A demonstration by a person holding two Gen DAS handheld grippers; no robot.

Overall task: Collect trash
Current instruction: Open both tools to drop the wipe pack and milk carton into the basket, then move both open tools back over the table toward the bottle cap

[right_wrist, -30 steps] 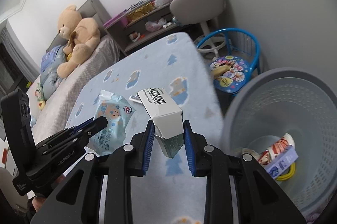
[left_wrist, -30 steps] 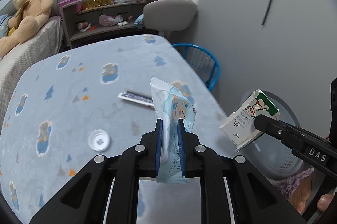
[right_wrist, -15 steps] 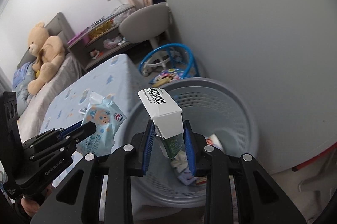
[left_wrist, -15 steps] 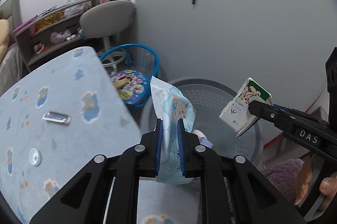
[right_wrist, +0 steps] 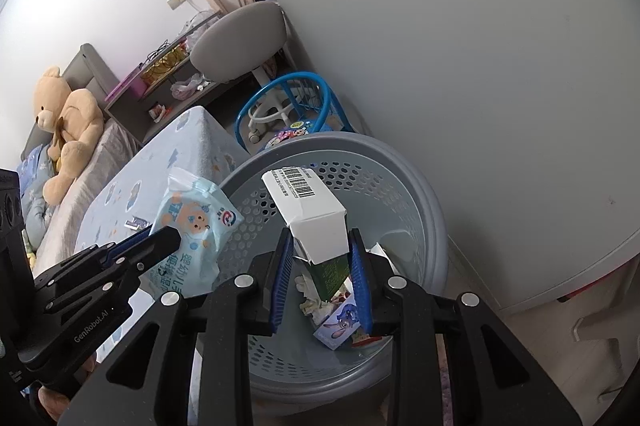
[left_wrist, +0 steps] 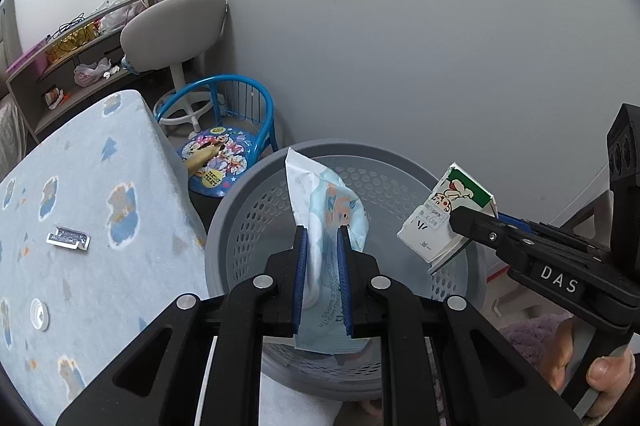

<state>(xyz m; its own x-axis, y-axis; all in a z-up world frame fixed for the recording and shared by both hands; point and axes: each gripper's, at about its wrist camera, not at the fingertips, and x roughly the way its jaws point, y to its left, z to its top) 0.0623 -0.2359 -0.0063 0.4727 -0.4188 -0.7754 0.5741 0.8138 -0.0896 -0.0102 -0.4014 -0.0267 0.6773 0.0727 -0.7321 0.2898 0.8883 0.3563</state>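
Observation:
A grey perforated laundry basket (left_wrist: 224,226) stands on the floor beside the table. My left gripper (left_wrist: 322,238) is shut on a light blue pack of wet wipes (left_wrist: 324,201), held upright over the basket's opening. To its right, my right gripper (left_wrist: 464,226) is shut on a small white and green milk carton (left_wrist: 440,222), also above the basket. In the right wrist view the carton (right_wrist: 308,197) sits between my right gripper's (right_wrist: 320,238) blue pads, barcode side up, over the basket (right_wrist: 420,193). The wipes pack (right_wrist: 192,222) hangs from the left gripper (right_wrist: 168,236) over the basket's left rim.
Several pieces of trash (right_wrist: 336,318) lie in the basket's bottom. On the blue-clothed table (left_wrist: 80,205) lie a silver wrapper (left_wrist: 68,240) and a white cap (left_wrist: 39,314). A blue child's chair (left_wrist: 240,129) and a grey stool (left_wrist: 172,25) stand behind; a grey wall rises close on the right.
Both grippers have swung from above the table to above the basket, still holding the wipes pack and the carton. The table now lies to the left.

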